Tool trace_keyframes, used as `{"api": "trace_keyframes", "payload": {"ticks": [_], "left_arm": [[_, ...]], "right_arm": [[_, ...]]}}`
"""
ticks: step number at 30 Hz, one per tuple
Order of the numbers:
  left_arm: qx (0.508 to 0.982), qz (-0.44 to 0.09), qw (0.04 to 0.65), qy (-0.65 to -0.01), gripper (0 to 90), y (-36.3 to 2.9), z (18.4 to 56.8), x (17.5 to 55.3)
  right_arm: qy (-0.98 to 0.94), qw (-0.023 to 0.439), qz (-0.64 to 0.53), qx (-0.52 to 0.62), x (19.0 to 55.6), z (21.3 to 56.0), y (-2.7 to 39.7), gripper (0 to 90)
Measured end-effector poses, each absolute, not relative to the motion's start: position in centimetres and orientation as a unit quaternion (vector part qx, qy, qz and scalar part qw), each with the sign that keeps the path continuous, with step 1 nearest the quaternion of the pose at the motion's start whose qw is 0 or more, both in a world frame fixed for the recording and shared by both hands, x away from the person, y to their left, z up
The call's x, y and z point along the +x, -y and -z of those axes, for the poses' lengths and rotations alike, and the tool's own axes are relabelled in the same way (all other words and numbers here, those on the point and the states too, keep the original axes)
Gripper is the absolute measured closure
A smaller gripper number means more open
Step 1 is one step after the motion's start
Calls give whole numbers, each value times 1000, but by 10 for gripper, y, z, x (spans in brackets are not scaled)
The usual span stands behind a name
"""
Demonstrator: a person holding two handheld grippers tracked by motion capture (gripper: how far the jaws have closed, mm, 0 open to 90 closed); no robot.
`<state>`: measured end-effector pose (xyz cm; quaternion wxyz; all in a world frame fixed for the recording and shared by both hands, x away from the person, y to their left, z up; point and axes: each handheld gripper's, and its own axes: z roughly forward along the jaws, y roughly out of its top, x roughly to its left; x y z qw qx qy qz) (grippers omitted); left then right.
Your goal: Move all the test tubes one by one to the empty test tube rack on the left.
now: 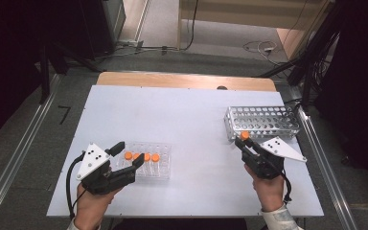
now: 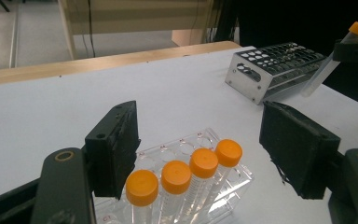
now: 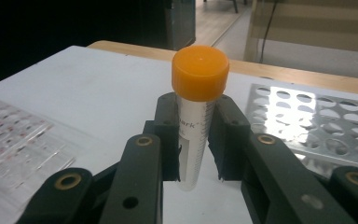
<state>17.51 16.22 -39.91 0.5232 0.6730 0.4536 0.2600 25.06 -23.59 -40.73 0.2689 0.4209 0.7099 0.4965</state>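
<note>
Clamped in the right tool, an orange-capped clear plastic tube is mid-transfer and next needs lowering upright into a hole of the perforated metal rack, while the left tool waits with jaws apart and empty around four like tubes in the clear plastic tray.

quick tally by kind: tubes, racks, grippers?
Orange-capped tubes: 5, with 4 in the clear rack and 1 held by the right gripper near the metal rack
Racks: 2
Grippers: 2, the left gripper open around the clear rack's tubes
Total: 9
</note>
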Motion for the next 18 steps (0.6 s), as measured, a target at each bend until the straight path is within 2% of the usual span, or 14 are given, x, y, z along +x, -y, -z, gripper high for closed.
{"api": "trace_keyframes", "payload": {"ticks": [18], "left_arm": [[695,-247,524,-426,279,-138,401,170]], "right_arm": [[-767,222,-493,346,218,422,181,719]]}}
